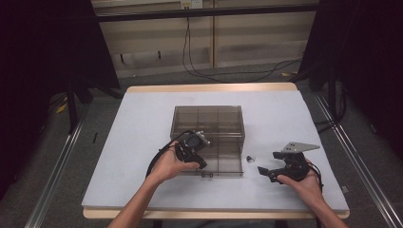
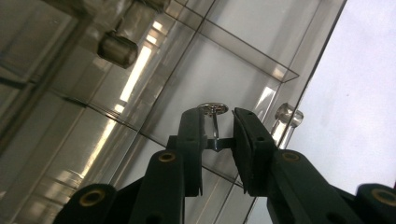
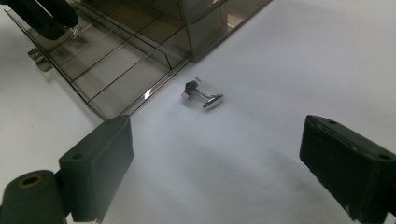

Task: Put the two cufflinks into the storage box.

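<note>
Cufflinks are the work here: one cufflink (image 2: 213, 122), small and silvery, sits pinched between the jaws of the left gripper (image 2: 218, 128), its round head up near the jaw tips and its dark toggle end lower down between them. The jaws are nearly together, closed on its thin post, and they hold it over a compartment of the pulled-out drawer (image 1: 227, 164) of a smoky clear plastic box (image 1: 207, 124) in the middle of the table (image 1: 142, 118). Thin dividers split the drawer into squares, and the ones that can be seen look bare. A second cufflink (image 3: 202, 94) lies on its side on the white table top, just beside the drawer's corner. The right gripper (image 3: 215, 158) rests low near it, aimed toward it, its two black jaws spread wide with nothing between them and touching nothing. By the look of things, the job is about half under way: the first piece appears ready to be set down into its compartment, while the second is not yet picked up. In the high view both of the person's hands sit at the near edge of the table, the left gripper (image 1: 192, 149) over the drawer and the right gripper (image 1: 268, 171) off to the side.
</note>
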Available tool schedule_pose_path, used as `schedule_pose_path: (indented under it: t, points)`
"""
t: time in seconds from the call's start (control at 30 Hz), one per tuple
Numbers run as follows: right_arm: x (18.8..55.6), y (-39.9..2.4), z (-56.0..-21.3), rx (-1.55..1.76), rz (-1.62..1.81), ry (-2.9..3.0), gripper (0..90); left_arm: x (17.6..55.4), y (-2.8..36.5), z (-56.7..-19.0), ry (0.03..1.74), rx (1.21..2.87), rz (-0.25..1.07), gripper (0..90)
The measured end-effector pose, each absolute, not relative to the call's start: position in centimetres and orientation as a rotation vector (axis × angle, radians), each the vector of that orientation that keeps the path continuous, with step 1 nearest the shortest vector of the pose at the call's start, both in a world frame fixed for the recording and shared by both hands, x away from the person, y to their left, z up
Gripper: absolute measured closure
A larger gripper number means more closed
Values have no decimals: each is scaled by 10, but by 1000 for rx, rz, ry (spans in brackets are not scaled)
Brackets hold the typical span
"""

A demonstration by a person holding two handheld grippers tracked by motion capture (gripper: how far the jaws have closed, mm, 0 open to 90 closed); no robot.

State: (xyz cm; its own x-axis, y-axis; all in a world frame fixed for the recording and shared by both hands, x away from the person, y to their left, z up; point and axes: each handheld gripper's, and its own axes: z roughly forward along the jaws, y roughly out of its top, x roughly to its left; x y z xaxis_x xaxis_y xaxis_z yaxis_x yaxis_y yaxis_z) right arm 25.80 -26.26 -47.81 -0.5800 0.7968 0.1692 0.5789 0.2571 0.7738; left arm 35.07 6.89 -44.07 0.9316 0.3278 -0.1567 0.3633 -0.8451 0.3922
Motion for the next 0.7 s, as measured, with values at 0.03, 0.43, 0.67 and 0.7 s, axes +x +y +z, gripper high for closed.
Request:
schedule_pose_path:
  t: [0.03,0.43,0.67,0.7]
  points:
    - [258,-263,-478,1278,1226,2273,91,350,68,-441,503,2668,-125,735]
    - [258,-262,-479,1280,1225,2276,91,351,65,-445,496,2678,-120,733]
    - [258,-262,-479,1280,1227,2277,91,351,63,-449,492,2693,-142,732]
    - [258,-262,-479,1278,1229,2277,91,350,62,-449,496,2690,-139,732]
